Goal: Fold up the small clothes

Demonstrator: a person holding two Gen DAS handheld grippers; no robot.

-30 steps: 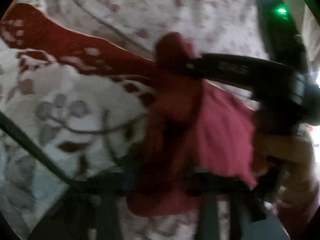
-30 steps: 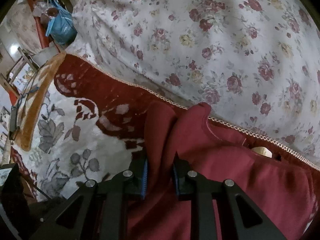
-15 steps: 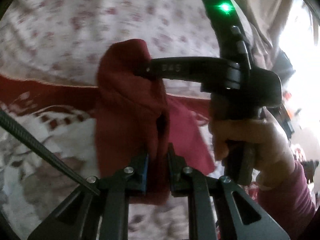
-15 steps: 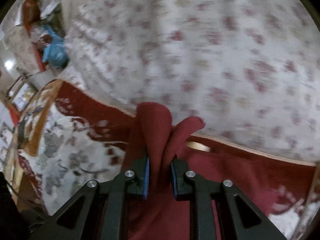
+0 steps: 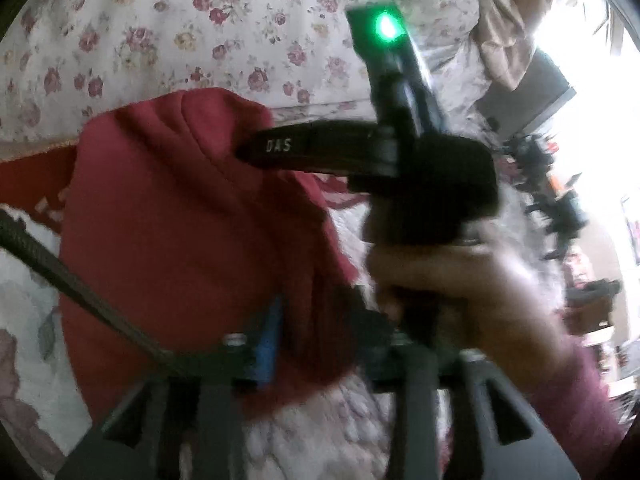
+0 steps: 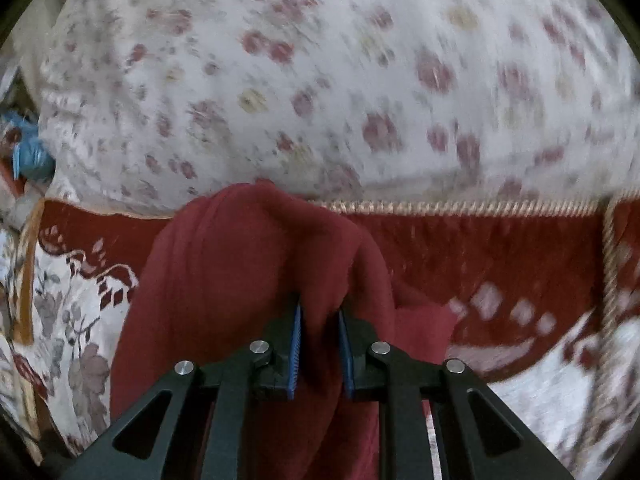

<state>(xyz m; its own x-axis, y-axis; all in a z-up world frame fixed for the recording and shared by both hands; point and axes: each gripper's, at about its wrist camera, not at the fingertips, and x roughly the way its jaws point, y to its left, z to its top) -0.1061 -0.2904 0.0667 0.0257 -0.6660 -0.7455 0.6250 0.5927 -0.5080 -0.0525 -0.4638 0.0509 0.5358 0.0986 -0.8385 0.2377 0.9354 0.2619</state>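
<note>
While the red garment [image 6: 224,280] hangs bunched above the patterned carpet [image 6: 540,264], both claws have part of it between their pads. In the right wrist view, the right claw [image 6: 320,344] has a thick fold of the red cloth between its blue pads [image 6: 295,344]; the jaws stand narrowly apart and are opening slightly, yet the pads press on the fold from both sides. Cloth rises in a hump above the fingers and drapes down past them on either side.

In the left wrist view, the left claw [image 5: 316,340] is blurred; its jaws are opening, standing well apart, with the lower edge of the red garment [image 5: 192,232] between them. One blue pad [image 5: 266,344] shows at the cloth's edge, but whether either pad presses on it cannot be told. The right claw [image 5: 256,148] reaches in from the right side of that view, its black finger tip buried in the top of the cloth, held by a hand [image 5: 452,280] in a dark red sleeve [image 5: 576,408]. A floral bed cover [image 6: 320,72] fills the background behind the carpet's corded edge.
</note>
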